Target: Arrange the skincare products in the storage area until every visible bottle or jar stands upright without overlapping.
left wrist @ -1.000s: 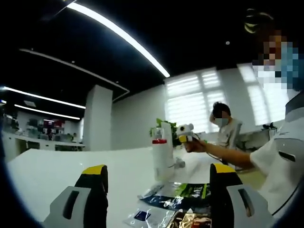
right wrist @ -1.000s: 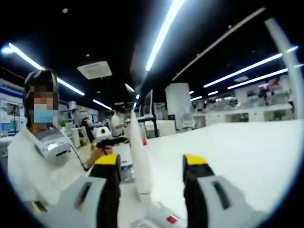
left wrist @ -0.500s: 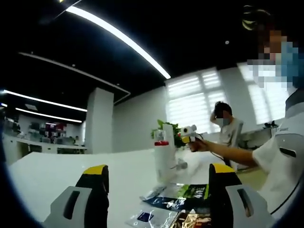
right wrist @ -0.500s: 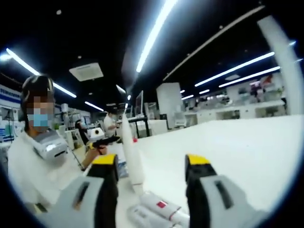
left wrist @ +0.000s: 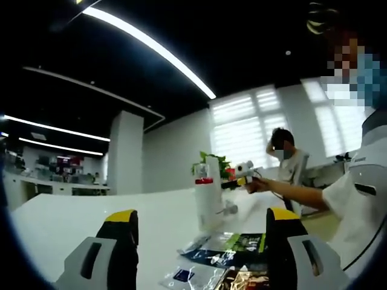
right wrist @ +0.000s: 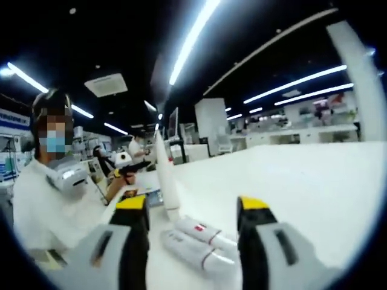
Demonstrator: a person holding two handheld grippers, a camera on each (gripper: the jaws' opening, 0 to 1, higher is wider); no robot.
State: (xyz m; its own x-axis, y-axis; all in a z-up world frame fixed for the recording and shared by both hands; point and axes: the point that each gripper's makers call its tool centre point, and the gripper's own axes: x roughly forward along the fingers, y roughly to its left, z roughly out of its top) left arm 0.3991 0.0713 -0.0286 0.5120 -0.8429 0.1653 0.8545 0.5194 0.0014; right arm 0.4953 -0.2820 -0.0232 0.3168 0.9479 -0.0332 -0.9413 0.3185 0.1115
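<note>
White tabletop (right wrist: 314,181): the glossy surface runs wide and bare ahead and to the right of the right gripper (right wrist: 193,208), leaving open room to stand things; its near edge lies low on the left, beside the seated person (right wrist: 51,187).
Standing tube (right wrist: 164,175): 1 tall white tube is upright just beyond the right gripper's left jaw; in the left gripper view it rises between the jaws, further off, with a red band (left wrist: 207,199).
Lying tubes (right wrist: 202,241): 2 white tubes with red marks lie side by side, touching, directly between the right gripper's jaws and close in. These are the ones left to stand up.
Handling: likely light, smooth plastic with some give; a firm hold across the mid-body should serve, then tip onto the flat cap end. A narrow base may topple easily.
Sachets (left wrist: 233,248): flat foil packets, dark and green, lie just ahead of the left gripper (left wrist: 202,220), toward its right jaw.
Grippers: both sets of yellow-tipped jaws stand wide apart, holding nothing.
</note>
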